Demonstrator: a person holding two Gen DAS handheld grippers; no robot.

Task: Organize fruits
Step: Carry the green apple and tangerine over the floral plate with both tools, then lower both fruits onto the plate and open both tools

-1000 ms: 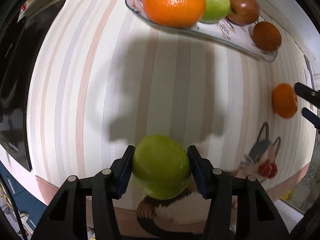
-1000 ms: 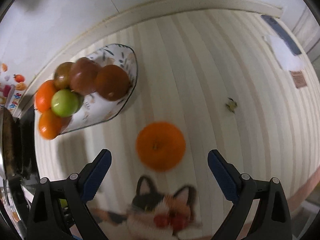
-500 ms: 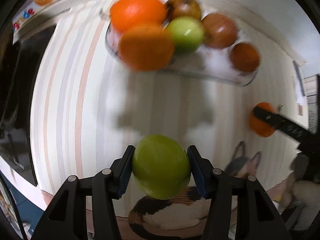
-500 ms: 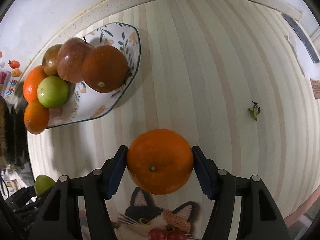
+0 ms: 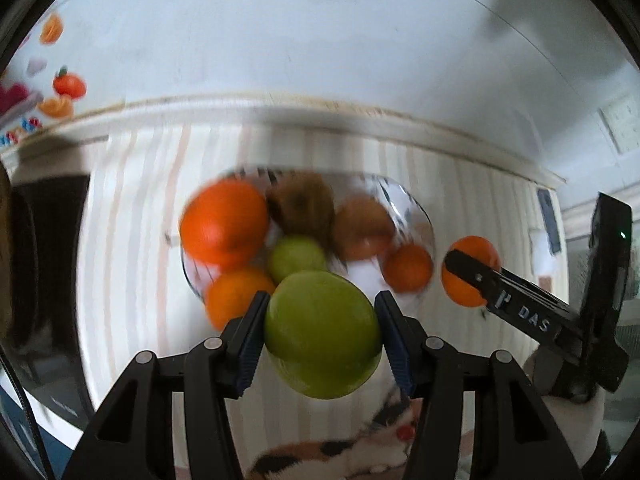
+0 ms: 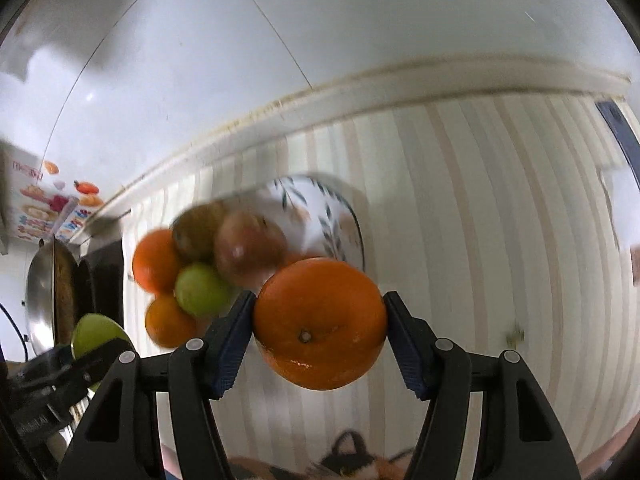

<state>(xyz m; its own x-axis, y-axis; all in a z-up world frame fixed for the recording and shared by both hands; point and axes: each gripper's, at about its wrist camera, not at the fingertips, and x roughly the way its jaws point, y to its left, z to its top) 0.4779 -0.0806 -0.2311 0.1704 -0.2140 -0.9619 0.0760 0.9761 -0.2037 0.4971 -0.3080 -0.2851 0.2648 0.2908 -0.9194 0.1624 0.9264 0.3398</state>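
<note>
The left tool (image 5: 322, 330) is black with blue ribbed pads (image 5: 250, 344) and carries a yellow-green apple (image 5: 322, 336). The right tool (image 6: 320, 320), also black with blue pads (image 6: 234, 344), carries a bright orange (image 6: 320, 322). The bench (image 6: 480, 240) wears cream cloth with pale pink and grey stripes, plus a calico cat print (image 5: 332, 452) at 6 o'clock. The plate (image 6: 332, 216) is white with dark green leaves and a dark rim. On it lie 3 oranges (image 5: 224, 220), 1 green apple (image 5: 296, 258) and 2 reddish-brown fruits (image 5: 362, 228). The wall (image 5: 320, 40) is plain white, with a colourful poster (image 6: 52, 208) at 9 o'clock.
</note>
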